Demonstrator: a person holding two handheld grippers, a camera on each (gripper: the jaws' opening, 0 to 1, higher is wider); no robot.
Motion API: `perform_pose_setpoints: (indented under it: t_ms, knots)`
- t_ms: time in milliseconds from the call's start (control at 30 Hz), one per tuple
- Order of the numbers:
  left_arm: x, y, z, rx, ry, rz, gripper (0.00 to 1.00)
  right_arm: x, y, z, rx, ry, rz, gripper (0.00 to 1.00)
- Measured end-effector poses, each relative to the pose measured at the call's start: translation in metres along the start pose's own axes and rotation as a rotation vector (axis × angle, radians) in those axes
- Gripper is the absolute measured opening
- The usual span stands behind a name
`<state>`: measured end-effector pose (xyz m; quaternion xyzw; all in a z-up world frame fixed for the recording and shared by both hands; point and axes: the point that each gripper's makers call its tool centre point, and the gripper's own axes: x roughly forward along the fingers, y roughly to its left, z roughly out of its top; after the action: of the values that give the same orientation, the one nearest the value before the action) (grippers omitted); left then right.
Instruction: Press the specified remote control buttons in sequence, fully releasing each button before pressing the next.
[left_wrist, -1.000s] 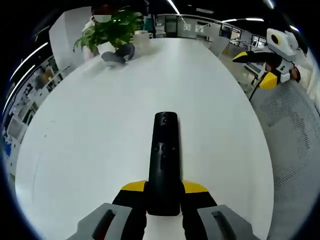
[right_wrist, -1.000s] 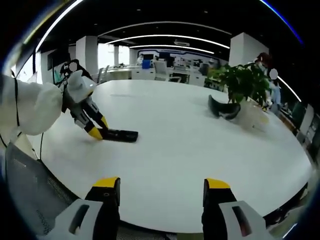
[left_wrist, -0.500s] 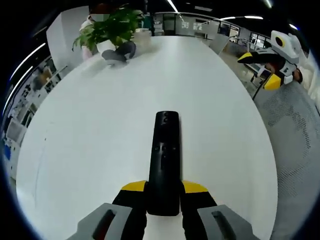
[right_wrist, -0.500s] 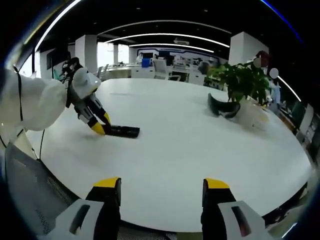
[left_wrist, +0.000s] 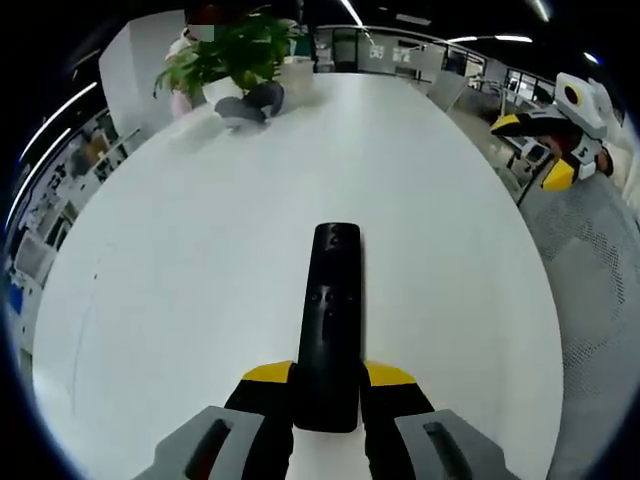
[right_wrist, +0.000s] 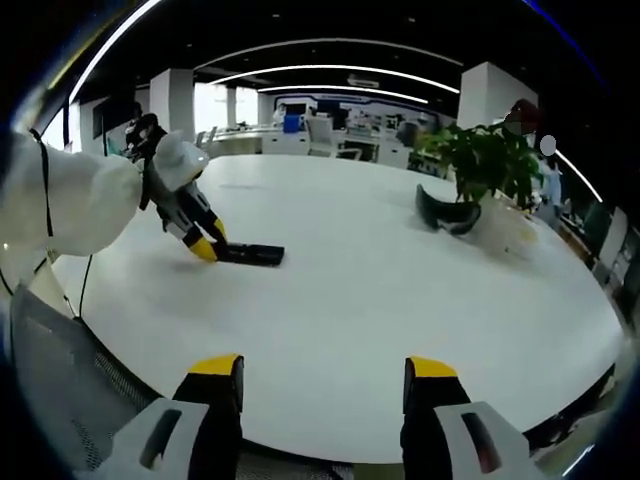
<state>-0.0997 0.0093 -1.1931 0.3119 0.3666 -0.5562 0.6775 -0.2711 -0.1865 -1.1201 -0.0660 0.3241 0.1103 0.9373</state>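
Observation:
A long black remote control (left_wrist: 330, 320) lies flat on the white table (left_wrist: 200, 250), its near end clamped between my left gripper's (left_wrist: 328, 380) yellow-tipped jaws. Small buttons show along its top face. In the right gripper view the same remote (right_wrist: 252, 255) rests on the table at the left, with the left gripper (right_wrist: 208, 248) shut on its end and a white sleeve behind it. My right gripper (right_wrist: 320, 372) hangs open over the table's near edge, nothing between its jaws. It appears in the left gripper view at the far right (left_wrist: 560, 130), off the table.
A potted green plant (left_wrist: 232, 55) and a dark curved object (left_wrist: 250, 102) stand at the table's far end; both also appear in the right gripper view, plant (right_wrist: 485, 160) and dark object (right_wrist: 447, 215). A mesh chair (left_wrist: 600, 290) sits beside the table. Office desks lie behind.
The left gripper with the remote has shifted slightly across the table toward the right in the right gripper view. The right gripper stays open and nearly still.

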Motion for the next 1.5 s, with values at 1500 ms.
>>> perform_pose_setpoints:
  t_ms: [1500]
  knots:
    - [0.007, 0.119, 0.015, 0.139, 0.156, 0.119, 0.23, 0.002, 0.005, -0.004, -0.001, 0.022, 0.034, 0.55]
